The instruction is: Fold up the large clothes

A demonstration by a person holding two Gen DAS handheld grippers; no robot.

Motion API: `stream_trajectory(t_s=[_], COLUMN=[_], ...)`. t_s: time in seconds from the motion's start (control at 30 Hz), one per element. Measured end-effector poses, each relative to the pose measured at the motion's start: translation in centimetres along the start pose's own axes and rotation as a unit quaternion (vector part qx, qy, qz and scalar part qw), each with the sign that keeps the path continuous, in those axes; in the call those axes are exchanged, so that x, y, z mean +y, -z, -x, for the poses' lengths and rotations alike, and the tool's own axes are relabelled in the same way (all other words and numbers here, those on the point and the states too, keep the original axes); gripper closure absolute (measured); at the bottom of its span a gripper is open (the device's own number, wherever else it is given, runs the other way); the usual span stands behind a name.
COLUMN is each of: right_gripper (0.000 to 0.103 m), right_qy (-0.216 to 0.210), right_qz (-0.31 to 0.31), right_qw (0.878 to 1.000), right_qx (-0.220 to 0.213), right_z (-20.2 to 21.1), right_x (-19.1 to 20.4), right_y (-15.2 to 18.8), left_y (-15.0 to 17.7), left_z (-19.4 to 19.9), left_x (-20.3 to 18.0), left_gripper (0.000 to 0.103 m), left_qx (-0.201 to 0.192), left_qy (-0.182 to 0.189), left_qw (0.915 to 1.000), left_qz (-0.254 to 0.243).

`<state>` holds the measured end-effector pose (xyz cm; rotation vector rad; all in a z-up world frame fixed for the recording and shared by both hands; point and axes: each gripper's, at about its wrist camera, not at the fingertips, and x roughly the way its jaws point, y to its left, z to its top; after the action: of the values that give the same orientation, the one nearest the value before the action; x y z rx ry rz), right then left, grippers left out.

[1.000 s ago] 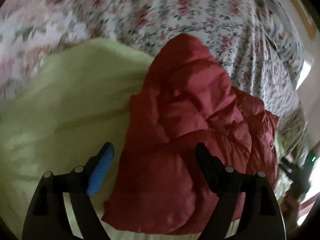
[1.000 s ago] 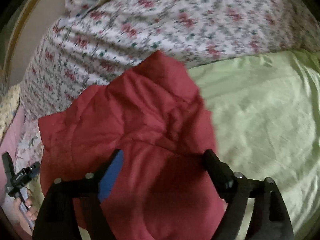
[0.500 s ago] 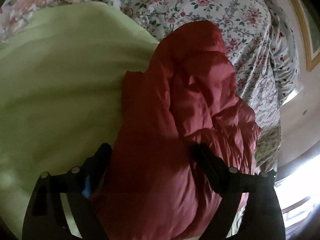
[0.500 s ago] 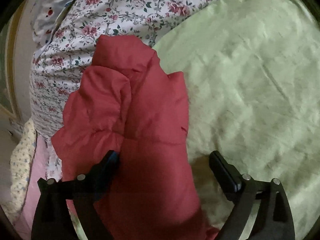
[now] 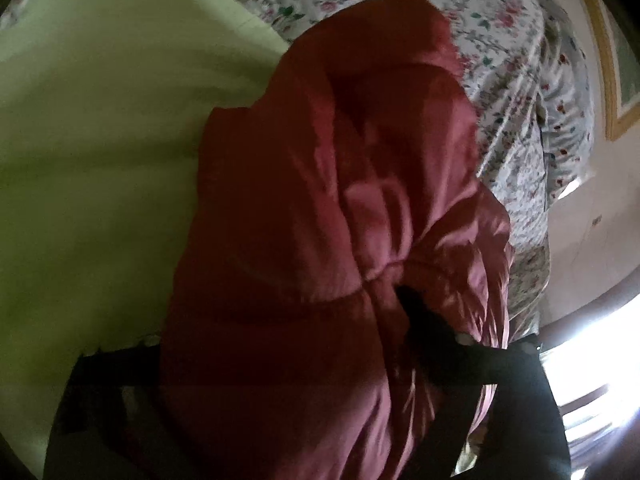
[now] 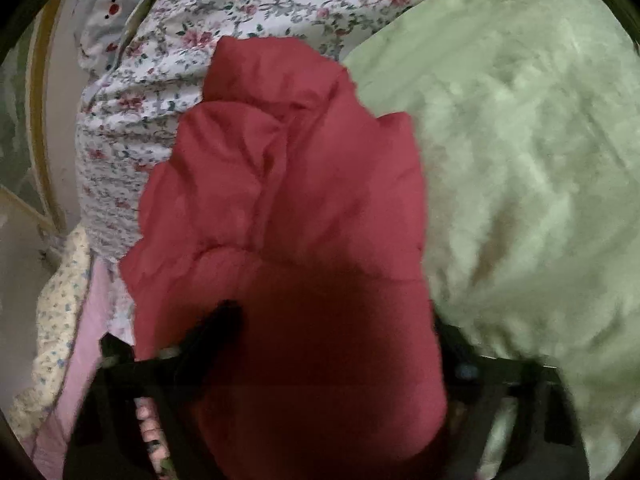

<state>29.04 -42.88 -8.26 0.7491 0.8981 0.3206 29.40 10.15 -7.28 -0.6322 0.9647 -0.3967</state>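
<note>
Left gripper (image 5: 280, 344): one black finger (image 5: 420, 320) showed against the fabric, the other hidden beneath it. The jaws stood wide, straddling a fold of the puffy, quilted dark-red jacket (image 5: 340, 208); no pinch could be made out, so I read them as spread rather than clamped.

Right gripper (image 6: 340, 332): same arrangement. One dark finger (image 6: 216, 328) lay at the jacket's (image 6: 288, 184) edge, the other mostly covered; jaws wide apart with the red bulk between them, not closed on it.

Jacket position: bunched in a thick mound, lying partly on a pale-green blanket (image 5: 100, 152) and partly on a white bedcover with a pink floral print (image 5: 500, 80).

Progress (judgement): the garment looked gathered inward, perhaps halved, but lumpy, with uneven edges. Flattening, squaring and at least one further fold seemed outstanding.

Surface: a soft bed, green blanket (image 6: 520, 160) over floral cover (image 6: 152, 92). Room: a beige wall with a wood-framed picture (image 5: 616, 80) and bright window light at the lower edge. Dim and motion-blurred overall.
</note>
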Motion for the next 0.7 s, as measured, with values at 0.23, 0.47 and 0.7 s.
stream_trajectory(t_s=[0.23,0.47,0.7], right_gripper=[0.057,0.064,0.065], right_qy=[0.002,-0.009,-0.010], right_qz=[0.003,-0.001,0.023], right_qw=[1.000,1.000,0.999], right_qx=[0.000,0.009,0.023], right_z=[0.7,3.3,6.9], right_x=[1.3,2.8,5.1], right_y=[0.0,1.6,6.3], left_y=[0.7,3.0,6.4], left_z=[2.1,5.8,10.4], left_x=[-1.6,-3.2,-2.7], left_gripper=[0.048,0.055,0.056], left_qx=[-0.020,-0.019,-0.005], left_qy=[-0.005,-0.002,-0.002], left_qw=[0.9998,0.9995,0.9992], left_qz=[-0.009,-0.026,-0.039])
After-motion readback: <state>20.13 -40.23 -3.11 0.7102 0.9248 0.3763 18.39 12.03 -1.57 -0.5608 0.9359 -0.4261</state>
